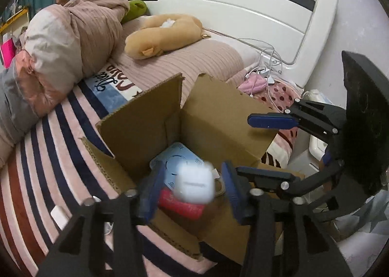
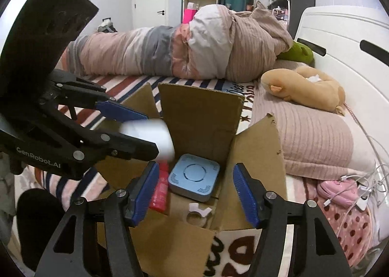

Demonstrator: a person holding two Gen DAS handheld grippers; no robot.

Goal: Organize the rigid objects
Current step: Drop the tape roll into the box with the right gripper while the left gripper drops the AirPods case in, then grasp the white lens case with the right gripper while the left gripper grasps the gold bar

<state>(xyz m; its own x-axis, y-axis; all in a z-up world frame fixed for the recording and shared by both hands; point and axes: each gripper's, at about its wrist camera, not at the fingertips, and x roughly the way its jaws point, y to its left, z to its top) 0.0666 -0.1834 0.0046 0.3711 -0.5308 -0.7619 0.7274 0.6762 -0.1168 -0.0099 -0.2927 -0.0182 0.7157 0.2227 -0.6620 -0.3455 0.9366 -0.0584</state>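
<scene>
Above an open cardboard box (image 1: 214, 116) on a bed, the left gripper (image 1: 192, 189) has a blurred white earbud-style case (image 1: 194, 186) between its blue pads (image 1: 152, 194); the pictures do not settle whether the pads actually touch the case, since a gap shows on either side of it in the left wrist view. From the right wrist view the same case (image 2: 150, 136) appears pale and smeared at the tips of the left gripper (image 2: 145, 131), hanging over the box's left side.

Nearer the right camera, the right gripper (image 2: 194, 194) stands wide, its blue pads (image 2: 244, 194) spread apart with nothing between them, poised over the near edge of the box (image 2: 201, 111).

Inside the box lie a square light-blue device (image 2: 194, 177) with a round ring on top, a red cylinder (image 2: 160, 189) just left of it, and a small white ring-shaped piece (image 2: 198, 212) on the box floor near the front. In the left wrist view the blue device (image 1: 175, 155) and red cylinder (image 1: 181, 205) sit directly beneath the case.

Beyond the box, a rolled pink-and-grey duvet (image 2: 170, 51) runs across the far side of the striped blanket (image 1: 36, 167), a tan plush toy (image 2: 304, 90) rests on a ribbed pink pillow (image 2: 308, 136) to the right, and white cables (image 2: 359, 189) trail beside a pink object (image 2: 336, 189) near the white headboard (image 1: 231, 7).
</scene>
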